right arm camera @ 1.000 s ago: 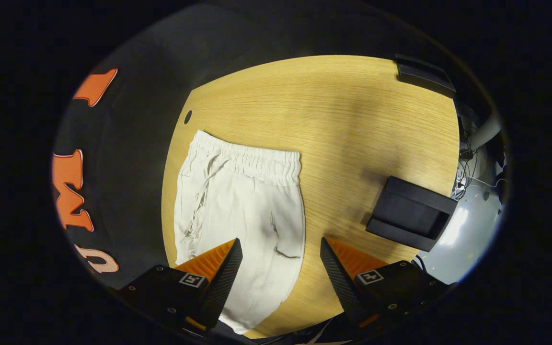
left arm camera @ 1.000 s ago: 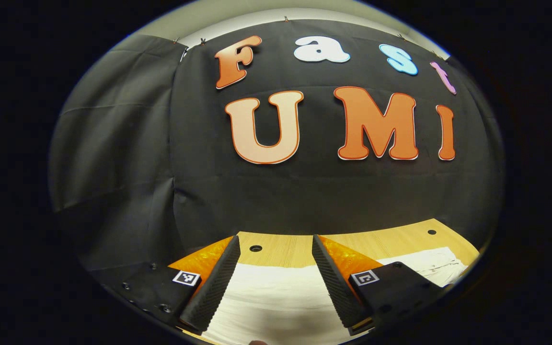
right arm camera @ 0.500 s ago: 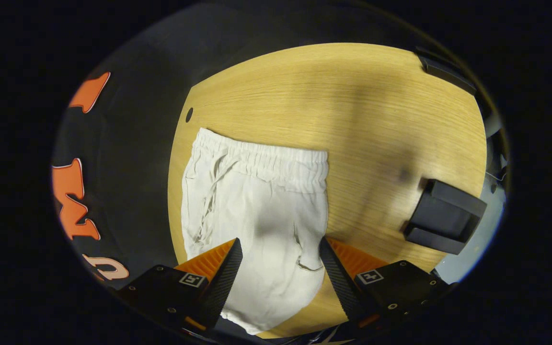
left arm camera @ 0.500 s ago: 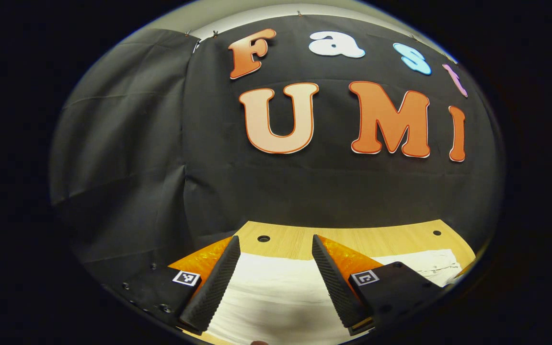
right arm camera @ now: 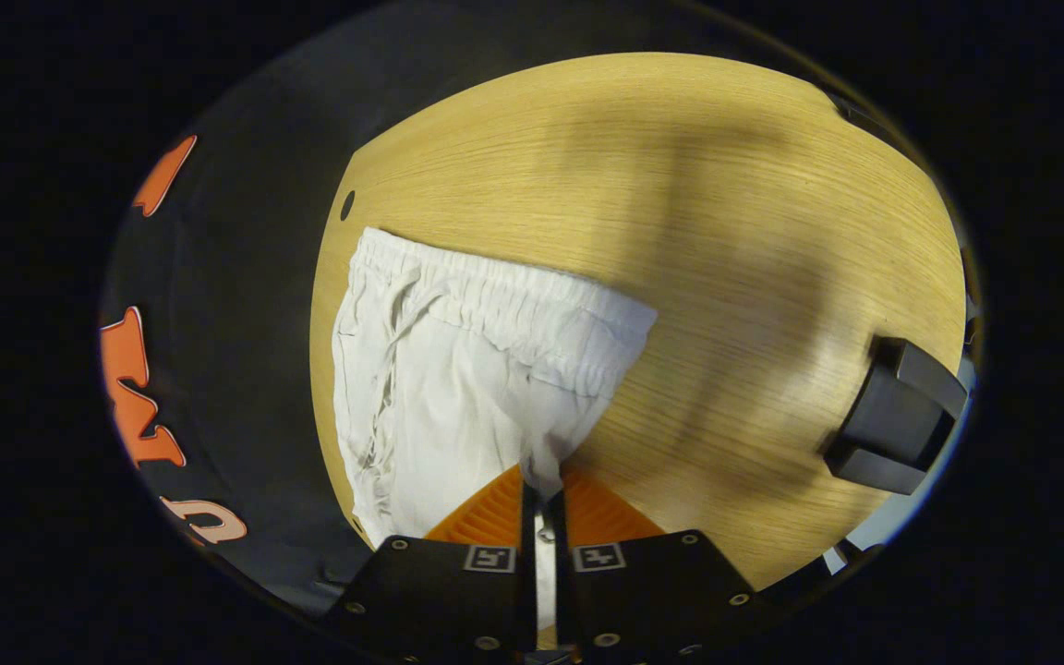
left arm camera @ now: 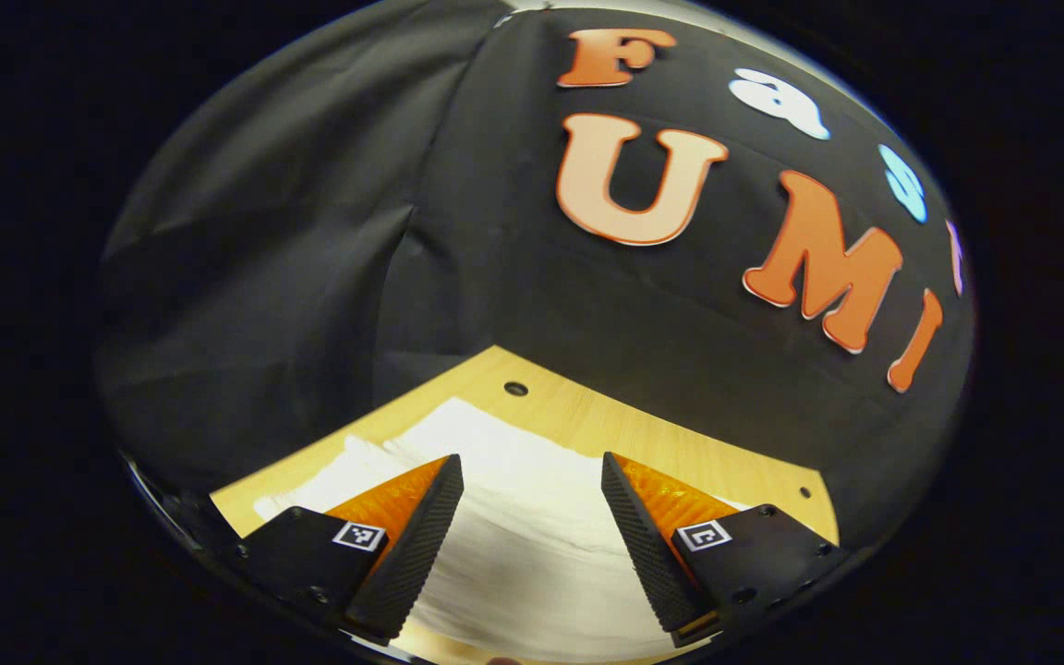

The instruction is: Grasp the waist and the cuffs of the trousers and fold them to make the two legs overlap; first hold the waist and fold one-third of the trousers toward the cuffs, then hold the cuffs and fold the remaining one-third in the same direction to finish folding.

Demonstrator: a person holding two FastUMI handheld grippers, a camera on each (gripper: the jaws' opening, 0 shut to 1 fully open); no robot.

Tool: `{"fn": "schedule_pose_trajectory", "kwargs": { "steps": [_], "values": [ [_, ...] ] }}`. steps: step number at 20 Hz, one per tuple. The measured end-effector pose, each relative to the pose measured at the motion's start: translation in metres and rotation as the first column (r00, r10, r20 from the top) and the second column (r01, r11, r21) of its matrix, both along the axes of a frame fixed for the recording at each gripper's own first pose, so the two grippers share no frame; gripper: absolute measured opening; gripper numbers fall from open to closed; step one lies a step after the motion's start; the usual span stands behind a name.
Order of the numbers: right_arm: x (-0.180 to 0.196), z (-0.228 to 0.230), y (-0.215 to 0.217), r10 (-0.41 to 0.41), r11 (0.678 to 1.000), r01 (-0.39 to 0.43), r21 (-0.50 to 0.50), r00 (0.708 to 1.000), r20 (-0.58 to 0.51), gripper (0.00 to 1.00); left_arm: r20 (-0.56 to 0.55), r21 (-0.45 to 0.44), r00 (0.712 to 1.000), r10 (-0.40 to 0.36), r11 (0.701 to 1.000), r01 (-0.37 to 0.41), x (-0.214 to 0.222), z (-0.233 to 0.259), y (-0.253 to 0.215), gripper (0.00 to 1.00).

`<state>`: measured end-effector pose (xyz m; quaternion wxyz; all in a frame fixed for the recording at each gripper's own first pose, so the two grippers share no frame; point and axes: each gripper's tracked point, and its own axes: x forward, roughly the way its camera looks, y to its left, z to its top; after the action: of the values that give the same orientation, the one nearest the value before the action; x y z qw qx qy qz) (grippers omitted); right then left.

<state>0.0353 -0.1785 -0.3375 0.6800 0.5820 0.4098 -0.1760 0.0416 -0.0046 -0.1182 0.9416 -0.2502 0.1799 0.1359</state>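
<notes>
White trousers [right arm camera: 458, 369] lie on the wooden table [right arm camera: 698, 231], their elastic waist [right arm camera: 504, 296] with a drawstring toward the far side in the right gripper view. My right gripper [right arm camera: 541, 494] is shut on a pinch of the trouser cloth below the waist, near the cloth's right edge, and the fabric bunches up toward the fingers. In the left gripper view the trousers [left arm camera: 532, 536] spread white under my left gripper [left arm camera: 532, 517], which hangs open over them, nothing between its fingers. Whether it touches the cloth I cannot tell.
A black block [right arm camera: 901, 416] stands at the table's right edge in the right gripper view. Small round holes [left arm camera: 515, 389] mark the tabletop near the black cloth wall [left arm camera: 310, 231]. Bare wood stretches beyond the waist.
My right gripper has gone from open to shut on the cloth, pulling it into a peak. My left gripper has swung so the table corner and more trouser cloth show; it stays open.
</notes>
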Motion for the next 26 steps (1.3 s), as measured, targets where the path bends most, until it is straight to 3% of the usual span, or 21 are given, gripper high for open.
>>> {"fn": "schedule_pose_trajectory", "kwargs": {
  "steps": [1,5,8,11,12,22,26],
  "values": [
    [-0.001,0.001,-0.001,0.008,1.0,-0.008,0.0,1.0,0.004,0.02,-0.021,-0.075,0.999,0.023,0.997,-0.025,-0.004,-0.013,0.003,1.0],
    [-0.001,0.0,0.0,0.017,1.0,-0.017,-0.002,1.0,0.001,0.01,-0.138,-0.284,0.983,0.119,0.946,-0.154,-0.03,-0.063,0.021,1.0],
    [0.0,0.0,0.0,0.015,1.0,-0.015,0.007,1.0,0.0,0.02,-0.239,-0.34,0.959,0.153,0.912,-0.23,-0.045,-0.077,0.024,1.0],
    [0.0,0.0,0.0,0.018,1.0,-0.018,0.007,1.0,-0.001,0.02,-0.323,-0.414,0.928,0.187,0.854,-0.316,-0.056,-0.084,0.024,0.96],
    [0.0,0.0,0.001,0.02,1.0,-0.02,0.005,1.0,-0.003,0.02,-0.347,-0.434,0.917,0.198,0.832,-0.344,-0.06,-0.085,0.025,1.0],
    [-0.001,-0.001,0.002,0.016,1.0,-0.016,0.007,1.0,-0.016,0.02,-0.492,-0.496,0.84,0.228,0.72,-0.485,-0.089,-0.118,0.043,1.0],
    [-0.001,-0.001,0.002,0.011,1.0,-0.011,0.004,1.0,-0.019,0.02,-0.501,-0.518,0.836,0.224,0.697,-0.497,-0.086,-0.128,0.045,1.0]
  ]
}}
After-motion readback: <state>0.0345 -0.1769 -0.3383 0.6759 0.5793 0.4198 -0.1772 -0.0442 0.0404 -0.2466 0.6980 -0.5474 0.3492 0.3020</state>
